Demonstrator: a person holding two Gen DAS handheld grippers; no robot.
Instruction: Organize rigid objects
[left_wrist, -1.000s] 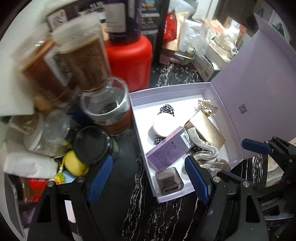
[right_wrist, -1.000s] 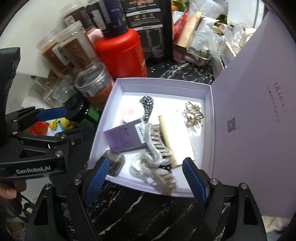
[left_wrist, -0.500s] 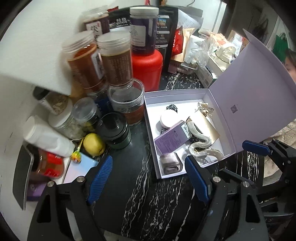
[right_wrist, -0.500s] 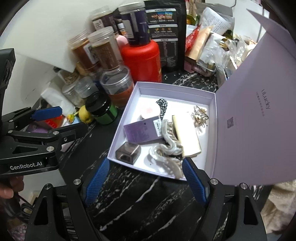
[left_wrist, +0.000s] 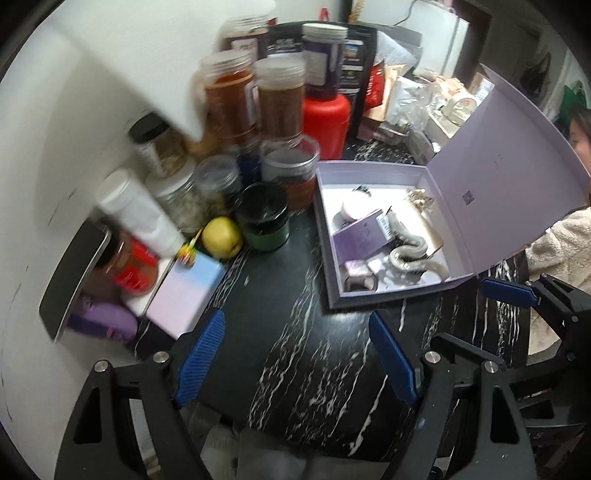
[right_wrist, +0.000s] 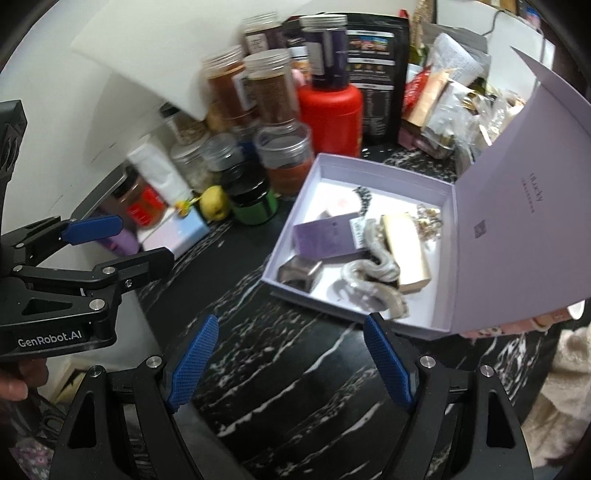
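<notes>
An open lilac box (left_wrist: 369, 302) sits on the black marble counter with its lid (left_wrist: 509, 177) standing up on the right. Inside lie a purple carton (left_wrist: 360, 238), a grey claw clip (left_wrist: 410, 253), a gold bar-shaped box (right_wrist: 406, 251), a round white compact (left_wrist: 354, 206) and a small metallic case (right_wrist: 301, 271). My left gripper (left_wrist: 296, 317) hangs open over bare counter, short of the box's near left corner. My right gripper (right_wrist: 291, 319) is open too, with nothing between its blue pads, just in front of the box (right_wrist: 351, 314).
Several jars (left_wrist: 280, 103), a red bottle (left_wrist: 325, 118), a green jar with a black lid (left_wrist: 264, 218), a yellow fruit (left_wrist: 221, 236) and a pastel box (left_wrist: 184, 291) crowd the left. Bags and packets (right_wrist: 443, 107) pile up behind. A person in cream fleece (left_wrist: 557, 243) is at the right.
Both grippers have drawn back and risen from the box, which now looks smaller and farther. More counter and more jars on the left have come into view. Both stay open.
</notes>
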